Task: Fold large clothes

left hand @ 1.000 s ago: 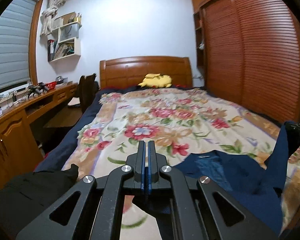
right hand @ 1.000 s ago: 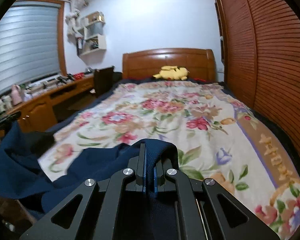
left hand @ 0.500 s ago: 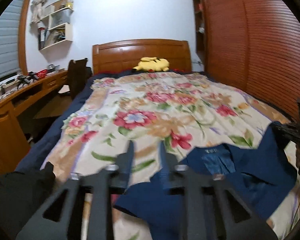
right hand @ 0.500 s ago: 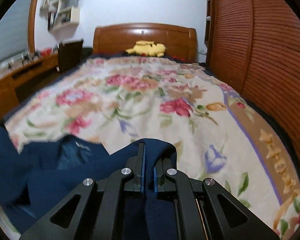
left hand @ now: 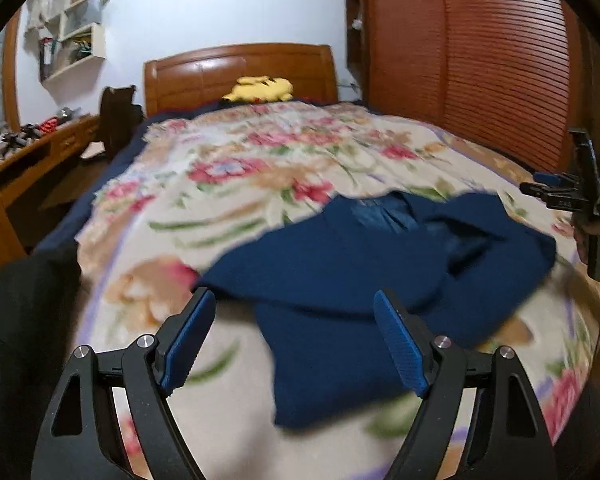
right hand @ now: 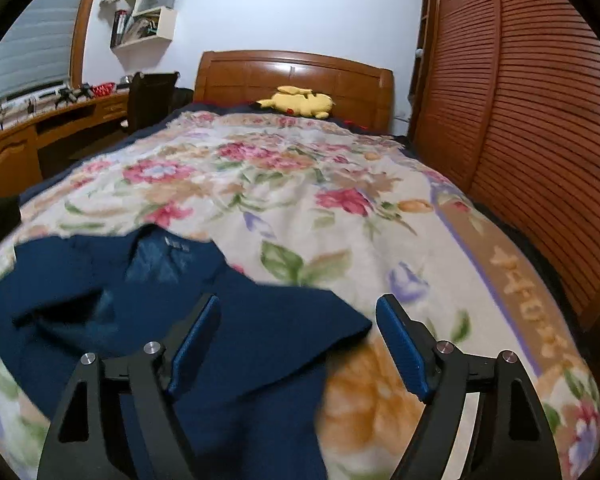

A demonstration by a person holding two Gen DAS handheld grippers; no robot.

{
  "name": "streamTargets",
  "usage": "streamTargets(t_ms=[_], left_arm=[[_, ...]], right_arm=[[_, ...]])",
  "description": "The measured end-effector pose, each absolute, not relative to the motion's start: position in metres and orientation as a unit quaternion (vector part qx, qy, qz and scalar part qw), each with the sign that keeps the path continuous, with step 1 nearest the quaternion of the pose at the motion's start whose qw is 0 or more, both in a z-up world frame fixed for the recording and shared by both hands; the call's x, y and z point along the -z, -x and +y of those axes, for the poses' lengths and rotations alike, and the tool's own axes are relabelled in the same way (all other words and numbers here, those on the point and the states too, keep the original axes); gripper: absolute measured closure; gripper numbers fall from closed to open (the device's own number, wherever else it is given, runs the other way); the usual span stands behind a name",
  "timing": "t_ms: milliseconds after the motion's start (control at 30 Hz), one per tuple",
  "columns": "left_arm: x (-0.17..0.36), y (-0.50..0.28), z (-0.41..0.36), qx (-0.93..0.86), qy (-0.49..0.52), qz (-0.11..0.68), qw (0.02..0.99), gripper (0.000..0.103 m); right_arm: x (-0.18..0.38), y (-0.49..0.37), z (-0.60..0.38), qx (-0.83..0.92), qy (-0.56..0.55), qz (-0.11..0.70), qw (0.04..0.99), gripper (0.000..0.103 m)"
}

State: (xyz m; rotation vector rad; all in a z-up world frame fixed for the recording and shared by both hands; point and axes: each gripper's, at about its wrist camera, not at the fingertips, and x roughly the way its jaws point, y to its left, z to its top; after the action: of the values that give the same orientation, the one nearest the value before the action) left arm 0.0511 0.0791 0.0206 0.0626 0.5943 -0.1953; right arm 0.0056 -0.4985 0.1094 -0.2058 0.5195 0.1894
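garment (left hand: 340, 264) on bed cover (left hand: 228, 184), ahead of both tongs, apparently rumpled; left gripper (left hand: 296, 340) above its left part, right gripper (right hand: 300, 344) above its right. plush toy (right hand: 298, 106) far ahead at headboard (right hand: 260, 76). desk (right hand: 28, 136) left, wardrobe doors (right hand: 540, 120) right.

My left wrist view smears the navy garment (left hand: 340, 264) with motion blur, so I cannot resolve its edges or folds. The bottom frame edge cuts off the body of the left hand-held gripper (left hand: 292, 340). In my right wrist view, the garment's near portion (right hand: 228, 400) runs out of frame. The collar label (right hand: 177, 245) is too small to read.
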Motion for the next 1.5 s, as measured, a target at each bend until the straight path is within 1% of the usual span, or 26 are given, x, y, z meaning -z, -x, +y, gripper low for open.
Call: streamTargets(t_ms=[100,300,433,533,600,800,833,867,900,967,1000,1033,1067,1100,1167,1200,1233,1267,1300,1367,1500], left_arm=[[-0.011,-0.041,0.075,0.097,-0.039,0.297,0.949,0.021],[0.012,-0.04,0.074,0.083,-0.056,0.324,0.941,0.021],[0.025,-0.047,0.079,0.072,-0.049,0.347,0.934,0.021],[0.038,-0.056,0.08,0.064,-0.048,0.374,0.924,0.021],[0.045,-0.061,0.08,0.067,-0.043,0.389,0.918,0.021],[0.048,-0.068,0.077,0.077,-0.033,0.401,0.912,0.021],[0.048,-0.069,0.075,0.085,-0.028,0.4,0.912,0.022],[0.047,-0.071,0.073,0.091,-0.025,0.4,0.912,0.034],[0.048,-0.073,0.07,0.107,-0.02,0.404,0.908,0.049],[0.05,-0.077,0.066,0.115,-0.014,0.414,0.903,0.059],[0.052,-0.078,0.063,0.114,-0.019,0.418,0.901,0.066],[0.052,-0.077,0.061,0.117,-0.021,0.419,0.9,0.07],[0.052,-0.077,0.06,0.12,-0.019,0.419,0.9,0.078],[0.052,-0.076,0.059,0.124,-0.014,0.419,0.899,0.085],[0.046,-0.073,0.059,0.125,-0.007,0.414,0.902,0.091],[0.043,-0.07,0.058,0.121,-0.009,0.411,0.903,0.093],[0.039,-0.068,0.057,0.117,-0.013,0.407,0.906,0.094],[0.032,-0.062,0.055,0.11,-0.019,0.398,0.911,0.095],[0.027,-0.058,0.055,0.106,-0.02,0.391,0.914,0.096],[0.015,-0.047,0.055,0.106,-0.016,0.379,0.919,0.096],[-0.008,-0.015,0.05,0.109,-0.031,0.351,0.93,0.097]], right_arm=[[-0.091,0.006,-0.51,-0.111,0.09,0.291,0.946,0.022],[-0.076,0.02,-0.522,-0.143,0.062,0.329,0.931,0.022],[-0.076,0.031,-0.522,-0.17,0.06,0.333,0.926,0.022],[-0.068,0.033,-0.518,-0.16,0.078,0.333,0.926,0.022],[-0.062,0.03,-0.521,-0.165,0.065,0.34,0.924,0.022],[-0.05,0.02,-0.528,-0.171,0.042,0.359,0.917,0.019],[-0.048,0.016,-0.527,-0.173,0.037,0.364,0.914,0.019],[-0.047,0.013,-0.529,-0.176,0.031,0.371,0.911,0.019],[-0.047,0.011,-0.529,-0.18,0.026,0.376,0.909,0.019],[-0.049,0.006,-0.531,-0.189,0.017,0.384,0.904,0.019],[-0.048,0.004,-0.531,-0.193,0.012,0.39,0.9,0.019],[-0.048,0.002,-0.531,-0.196,0.009,0.393,0.898,0.019],[-0.048,0.001,-0.53,-0.204,0.008,0.396,0.895,0.026],[-0.048,0.001,-0.528,-0.22,0.004,0.397,0.891,0.042],[-0.05,0.007,-0.521,-0.23,0.017,0.39,0.891,0.06],[-0.053,0.012,-0.514,-0.22,0.044,0.38,0.897,0.067],[-0.055,0.018,-0.507,-0.21,0.07,0.371,0.902,0.07],[-0.058,0.024,-0.5,-0.199,0.093,0.362,0.906,0.075],[-0.06,0.028,-0.497,-0.192,0.101,0.356,0.909,0.079],[-0.068,0.035,-0.5,-0.188,0.096,0.344,0.915,0.083],[-0.084,0.055,-0.508,-0.199,0.086,0.332,0.918,0.084]])
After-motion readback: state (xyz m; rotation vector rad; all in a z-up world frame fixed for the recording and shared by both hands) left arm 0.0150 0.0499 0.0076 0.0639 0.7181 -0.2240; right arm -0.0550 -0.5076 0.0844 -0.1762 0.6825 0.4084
